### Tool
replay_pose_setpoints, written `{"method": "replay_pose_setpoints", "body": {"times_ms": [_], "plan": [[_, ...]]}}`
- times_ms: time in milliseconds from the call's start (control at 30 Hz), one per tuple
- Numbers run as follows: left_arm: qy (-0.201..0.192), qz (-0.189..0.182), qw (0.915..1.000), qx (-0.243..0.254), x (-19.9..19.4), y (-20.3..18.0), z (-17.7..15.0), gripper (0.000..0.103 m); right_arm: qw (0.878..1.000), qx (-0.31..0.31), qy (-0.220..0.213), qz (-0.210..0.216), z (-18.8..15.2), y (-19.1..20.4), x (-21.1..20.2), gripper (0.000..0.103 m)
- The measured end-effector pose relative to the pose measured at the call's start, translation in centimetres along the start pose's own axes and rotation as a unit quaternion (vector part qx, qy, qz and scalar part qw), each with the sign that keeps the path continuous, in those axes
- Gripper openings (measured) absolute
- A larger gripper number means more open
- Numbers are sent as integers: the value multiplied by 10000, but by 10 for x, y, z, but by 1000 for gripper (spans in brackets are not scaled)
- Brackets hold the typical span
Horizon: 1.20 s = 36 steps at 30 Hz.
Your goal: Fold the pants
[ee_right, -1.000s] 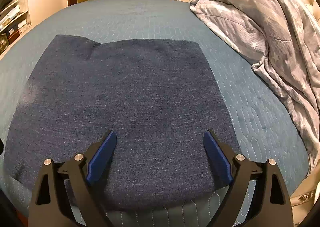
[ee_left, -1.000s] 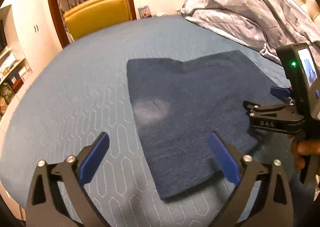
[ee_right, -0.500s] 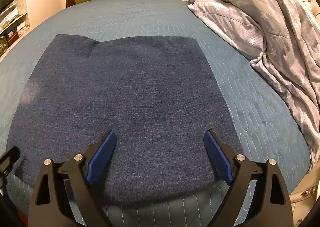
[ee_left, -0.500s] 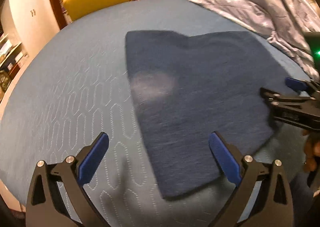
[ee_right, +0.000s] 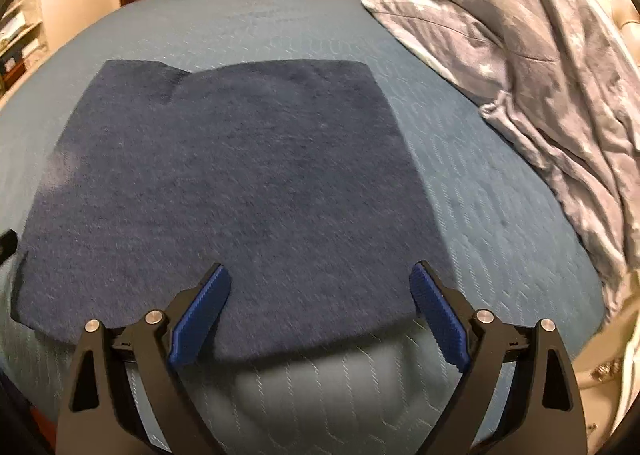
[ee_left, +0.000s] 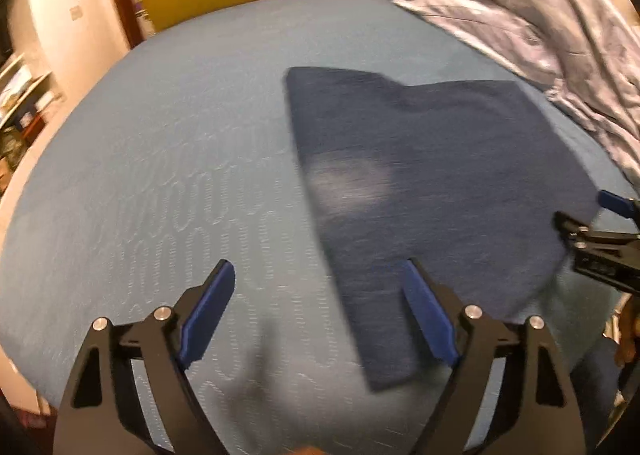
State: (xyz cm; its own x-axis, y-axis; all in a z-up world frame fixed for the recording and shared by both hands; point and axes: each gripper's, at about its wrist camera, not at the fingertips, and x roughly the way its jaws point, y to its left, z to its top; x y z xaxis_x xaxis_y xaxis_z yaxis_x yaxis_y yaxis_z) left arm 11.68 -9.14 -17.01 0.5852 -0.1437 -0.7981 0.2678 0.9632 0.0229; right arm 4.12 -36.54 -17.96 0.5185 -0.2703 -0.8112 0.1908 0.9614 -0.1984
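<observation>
Left wrist view is motion-smeared, so the quilting on the bedspread [ee_left: 180,175] turns to mush. The right gripper [ee_left: 600,231] gets chopped off by the frame edge there.

Bedroom: bed [ee_right: 280,15], duvet [ee_right: 520,55].

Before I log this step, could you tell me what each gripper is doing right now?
Left gripper: jaws closing, nothing gripped.
Right gripper: open, empty, over the pants.

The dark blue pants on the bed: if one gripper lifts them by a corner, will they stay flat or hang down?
The pants lie limp and flat on the bed cover, so they would probably droop. Their fuzzy, knit-looking surface suggests they will not slip easily.
</observation>
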Motion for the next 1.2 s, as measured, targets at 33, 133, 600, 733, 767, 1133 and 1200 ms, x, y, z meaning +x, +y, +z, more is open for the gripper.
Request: {"method": "replay_pose_setpoints", "body": {"times_ms": [33, 133, 600, 733, 767, 1133, 1200], "plan": [[0, -81, 10000, 58, -3, -5, 0, 86, 9999, 55, 65, -61, -2, -4, -2, 88], [55, -423, 9991, 0, -10, -15, 2, 90, 9995, 251, 132, -122, -9, -17, -12, 88], [-321, -810, 9955, -375, -79, -34, 10, 101, 9948, 937, -384, 111, -26, -38, -108, 88], [-454, -842, 9948, -357, -93, -36, 13, 101, 9940, 943, -545, 119, -23, -37, -123, 89], [-455, -842, 9948, -343, -94, -36, 14, 101, 9940, 936, -558, 135, -22, -37, -125, 89], [-491, -868, 9946, -294, -99, -38, 16, 101, 9934, 951, -618, 169, -21, -35, -132, 89], [-513, -842, 9947, -274, -99, -39, 15, 101, 9934, 954, -616, 179, -22, -34, -133, 89]]}}
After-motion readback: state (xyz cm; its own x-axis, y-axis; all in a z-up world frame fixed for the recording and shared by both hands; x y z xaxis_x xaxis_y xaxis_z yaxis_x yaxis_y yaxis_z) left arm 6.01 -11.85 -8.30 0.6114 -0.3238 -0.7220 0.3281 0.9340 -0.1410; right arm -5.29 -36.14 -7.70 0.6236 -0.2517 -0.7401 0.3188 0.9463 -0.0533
